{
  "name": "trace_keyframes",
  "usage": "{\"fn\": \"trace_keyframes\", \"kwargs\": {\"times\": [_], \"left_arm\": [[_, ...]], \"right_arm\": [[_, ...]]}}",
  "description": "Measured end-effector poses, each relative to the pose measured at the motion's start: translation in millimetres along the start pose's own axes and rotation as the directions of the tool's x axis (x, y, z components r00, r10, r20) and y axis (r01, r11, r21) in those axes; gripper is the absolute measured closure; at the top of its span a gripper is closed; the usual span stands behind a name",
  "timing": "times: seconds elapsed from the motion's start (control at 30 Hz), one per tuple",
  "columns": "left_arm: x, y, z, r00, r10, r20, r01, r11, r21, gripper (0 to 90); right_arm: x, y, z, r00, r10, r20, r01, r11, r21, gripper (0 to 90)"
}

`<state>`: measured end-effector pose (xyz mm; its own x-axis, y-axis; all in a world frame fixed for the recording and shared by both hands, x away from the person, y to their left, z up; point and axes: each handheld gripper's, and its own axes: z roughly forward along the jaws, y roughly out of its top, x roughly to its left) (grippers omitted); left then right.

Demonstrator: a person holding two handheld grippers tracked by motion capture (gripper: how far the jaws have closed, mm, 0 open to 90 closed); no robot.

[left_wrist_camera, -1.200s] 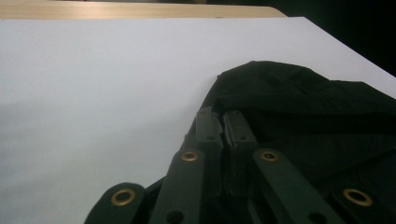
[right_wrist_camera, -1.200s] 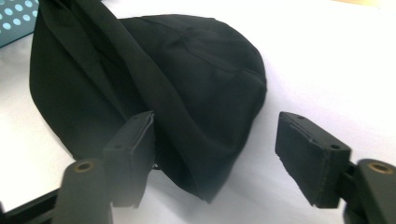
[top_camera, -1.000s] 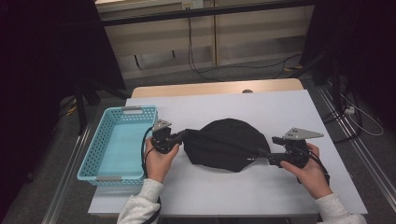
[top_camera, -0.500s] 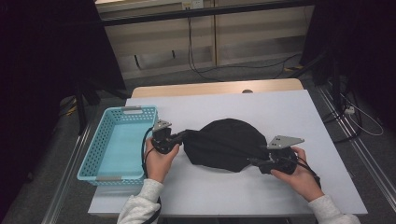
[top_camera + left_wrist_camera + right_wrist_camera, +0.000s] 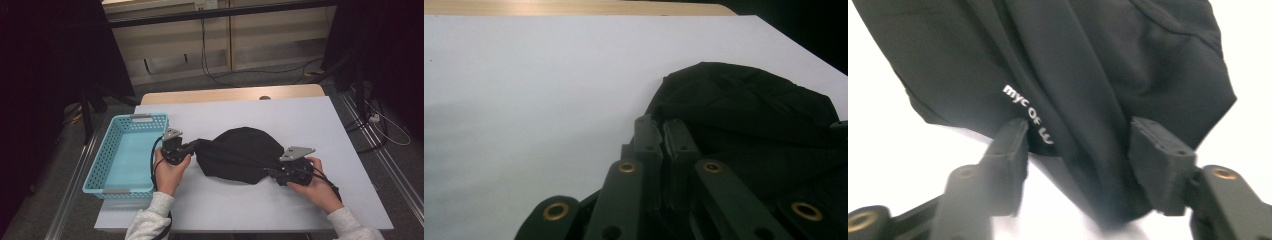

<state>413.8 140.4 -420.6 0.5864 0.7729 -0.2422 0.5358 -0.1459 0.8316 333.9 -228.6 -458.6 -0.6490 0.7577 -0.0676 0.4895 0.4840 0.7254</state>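
Observation:
A black cloth item [image 5: 240, 152] with small white lettering lies bunched in the middle of the white table [image 5: 310, 125]. My left gripper [image 5: 194, 146] is shut on its left edge; in the left gripper view the jaws meet at the tips [image 5: 661, 125], pinching the fabric [image 5: 744, 100]. My right gripper [image 5: 270, 172] is at the cloth's near right edge. In the right gripper view a fold of the cloth [image 5: 1073, 60] hangs between the jaws [image 5: 1080, 137], which have just been closing and still stand apart around it.
A light blue plastic basket [image 5: 95, 170] stands at the table's left edge, just left of my left hand. A wooden strip [image 5: 225, 94] borders the far edge of the table. Cables lie on the floor beyond.
My right hand has moved left and down towards the cloth's right edge, and its jaws have narrowed around the fabric. The left hand and the cloth have stayed put.

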Motion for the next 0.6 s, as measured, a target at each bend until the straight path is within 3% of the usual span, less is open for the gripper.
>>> {"fn": "trace_keyframes", "kwargs": {"times": [0.17, 0.27, 0.43, 0.6], "left_arm": [[0.5, -0.4, -0.1, 1.0, 0.001, 0.003, -0.001, 1.0, 0.004, 86.7], [0.1, -0.4, 0.3, 0.9999, -0.004, 0.011, 0.004, 1.0, 0.001, 86.7], [-0.9, -0.5, 1.2, 0.9998, -0.003, 0.022, 0.003, 1.0, 0.003, 86.6], [0.0, -0.7, 0.4, 0.9998, -0.001, 0.019, 0.001, 1.0, 0.005, 86.6]], "right_arm": [[-11.9, -1.9, -6.7, 0.9991, 0.026, 0.033, -0.026, 1.0, 0.0, 55.2], [-20.2, -6.0, -9.5, 0.9965, 0.033, 0.077, -0.033, 0.999, 0.002, 62.0], [-24.0, -6.6, -12.5, 0.9979, 0.03, 0.058, -0.028, 0.999, -0.027, 77.1], [-23.3, -1.8, -20.1, 0.9991, 0.027, 0.034, -0.025, 0.998, -0.063, 83.6]]}}
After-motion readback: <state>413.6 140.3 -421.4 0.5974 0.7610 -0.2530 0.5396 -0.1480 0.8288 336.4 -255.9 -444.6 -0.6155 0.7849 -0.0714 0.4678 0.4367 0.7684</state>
